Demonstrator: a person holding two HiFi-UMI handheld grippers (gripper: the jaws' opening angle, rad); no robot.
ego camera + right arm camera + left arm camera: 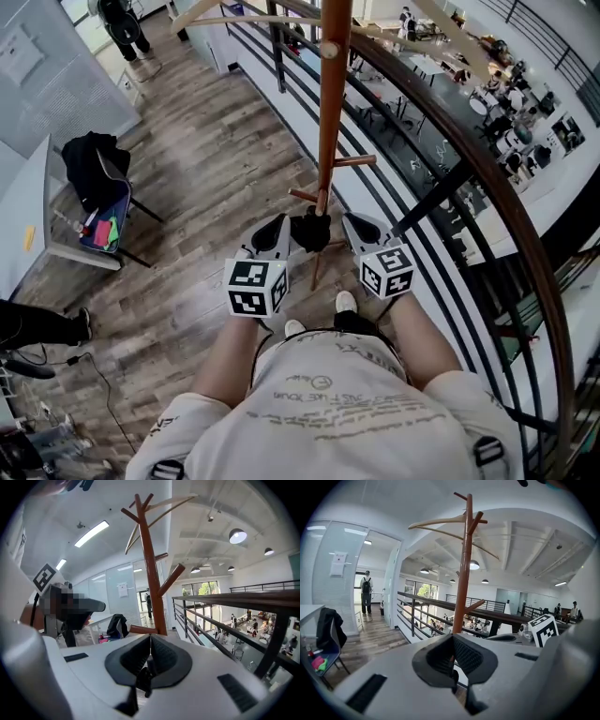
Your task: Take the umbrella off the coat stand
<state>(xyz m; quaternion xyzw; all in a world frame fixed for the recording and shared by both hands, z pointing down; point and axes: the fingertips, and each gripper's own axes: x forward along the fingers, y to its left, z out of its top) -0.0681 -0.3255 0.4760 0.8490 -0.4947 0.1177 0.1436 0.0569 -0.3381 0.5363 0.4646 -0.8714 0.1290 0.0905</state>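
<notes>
Bright, soft and even in all three views, with daylight from windows (423, 590) mid-left in the left gripper view, round ceiling lamps (474, 565) and a strip light (91, 533) upper left in the right gripper view. Leaves only faint shadows on the wood floor (216, 169). Bends the railing (492, 187) at the head view's right, blackens both gripper views' corners, softens their bottom foreground.

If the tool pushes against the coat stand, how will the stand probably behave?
The coat stand is a tall, thin wooden pole, so it is probably stiff but apt to tip if pushed high up. The hangers on its top pegs look loosely hung and would likely swing or slip off.
</notes>
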